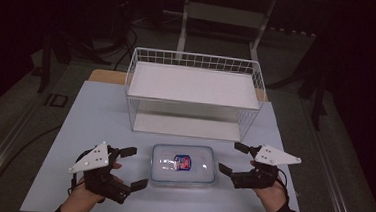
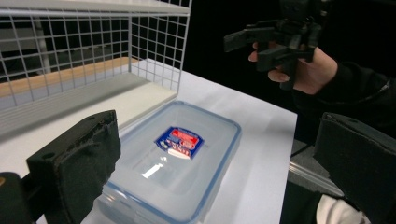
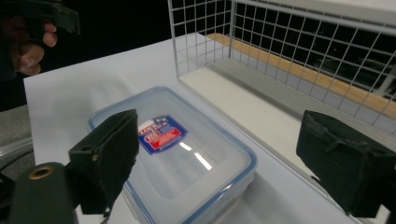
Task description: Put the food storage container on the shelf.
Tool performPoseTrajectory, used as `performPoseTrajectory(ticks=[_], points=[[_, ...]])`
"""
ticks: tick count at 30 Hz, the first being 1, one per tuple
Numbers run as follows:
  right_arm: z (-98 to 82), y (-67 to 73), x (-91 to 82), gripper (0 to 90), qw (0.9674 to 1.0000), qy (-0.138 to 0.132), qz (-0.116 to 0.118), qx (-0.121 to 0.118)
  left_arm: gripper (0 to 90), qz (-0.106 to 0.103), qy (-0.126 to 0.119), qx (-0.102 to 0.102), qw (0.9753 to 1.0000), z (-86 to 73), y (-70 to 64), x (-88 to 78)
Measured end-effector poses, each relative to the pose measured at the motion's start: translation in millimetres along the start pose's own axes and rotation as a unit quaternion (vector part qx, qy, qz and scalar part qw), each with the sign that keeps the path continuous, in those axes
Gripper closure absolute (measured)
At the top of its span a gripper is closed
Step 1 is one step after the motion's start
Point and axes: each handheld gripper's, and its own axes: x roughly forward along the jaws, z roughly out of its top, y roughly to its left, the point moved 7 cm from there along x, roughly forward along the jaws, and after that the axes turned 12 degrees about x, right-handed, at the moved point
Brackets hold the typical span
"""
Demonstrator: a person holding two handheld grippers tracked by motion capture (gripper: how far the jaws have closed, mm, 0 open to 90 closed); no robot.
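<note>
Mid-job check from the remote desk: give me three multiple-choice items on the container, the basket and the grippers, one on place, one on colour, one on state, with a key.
1. Where does the clear container lie?
A. Inside the wire basket
B. On the table in front of the wire basket, between the two grippers
C. On the floor

2. What colour is the wire basket?
A. White
B. Red
C. Green

3. How do the left gripper and right gripper stand?
A. Both shut on the container
B. One shut on the basket rim
C. Both open, apart from the container

Key: 1 B, the high view shows it on the white table before the basket; 2 A, its wires are white; 3 C, each gripper's jaws stand wide with nothing between them.
</note>
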Motion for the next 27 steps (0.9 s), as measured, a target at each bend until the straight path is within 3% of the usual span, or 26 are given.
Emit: performPoseTrajectory(ticks=[2,5,7,8,10,11,12,13,14,16,18,20,21,22,23,24,25,26,27], points=[[4.4,0.5,-2.1,10.6,0.9998,-0.013,-0.006,-0.015,0.7,0.004,0.004,-0.007,1.0,4.1,3.4,1.5],[9.5,-1.0,-5.9,11.9,0.9984,-0.019,-0.041,-0.032,0.7,0.01,0.023,-0.021,0.9995,7.7,9.1,5.9],[13.5,-0.8,-9.7,13.9,0.9964,-0.04,-0.061,-0.042,0.7,0.016,0.037,-0.029,0.9988,9.0,13.1,10.5],[14.6,-0.5,-10.7,15.4,0.9966,-0.041,-0.059,-0.04,0.7,0.025,0.05,-0.029,0.998,8.7,15.3,12.6],[14.8,0.0,-10.8,15.4,0.9978,-0.034,-0.047,-0.033,0.7,0.025,0.05,-0.029,0.998,8.7,15.3,12.6],[14.6,-1.3,-10.6,21.0,0.9982,-0.03,-0.046,-0.024,0.7,0.053,0.082,-0.037,0.9946,6.5,21.2,20.2],[14.6,-1.3,-10.6,21.0,0.9982,-0.03,-0.046,-0.024,0.7,0.053,0.082,-0.037,0.9946,6.5,21.2,20.2],[13.1,-1.7,-10.3,20.6,0.998,-0.03,-0.052,-0.019,0.7,0.055,0.092,-0.056,0.9927,3.7,24.6,24.5],[12.6,-1.9,-10.5,20.2,0.9977,-0.033,-0.056,-0.021,0.7,0.055,0.092,-0.056,0.9927,3.7,24.6,24.5],[12.1,-1.8,-10.7,19.9,0.9974,-0.035,-0.059,-0.023,0.7,0.045,0.105,-0.076,0.9906,-1.2,27.8,28.8],[10.0,-1.1,-12.0,20.0,0.9975,-0.036,-0.059,-0.015,0.8,0.037,0.123,-0.113,0.9853,-12.2,34.6,35.2],[8.9,-1.5,-12.4,20.0,0.9967,-0.034,-0.071,-0.021,0.8,0.036,0.141,-0.143,0.9789,-21.6,40.3,38.7],[8.9,-1.5,-12.4,20.0,0.9967,-0.034,-0.071,-0.021,1.0,0.036,0.141,-0.143,0.9789,-21.6,40.3,38.7],[7.6,-0.1,-12.6,20.1,0.996,-0.033,-0.078,-0.028,1.0,0.039,0.152,-0.155,0.9754,-26.8,43.1,40.1],[6.2,1.4,-11.8,20.1,0.9966,-0.027,-0.072,-0.027,1.0,0.042,0.173,-0.173,0.9687,-36.8,47.8,42.7],[4.9,2.5,-11.0,20.1,0.9969,-0.025,-0.069,-0.028,1.0,0.037,0.182,-0.187,0.9647,-41.4,49.1,44.3],[3.8,3.8,-10.4,20.1,0.9971,-0.025,-0.066,-0.028,1.0,0.034,0.189,-0.198,0.9613,-45.6,50.6,45.9],[3.8,3.8,-10.4,20.1,0.9971,-0.025,-0.066,-0.028,1.0,0.034,0.189,-0.198,0.9613,-45.6,50.6,45.9],[2.7,4.7,-9.3,18.8,0.9975,-0.023,-0.06,-0.029,1.0,0.033,0.196,-0.217,0.9557,-52.3,53.4,48.7]])
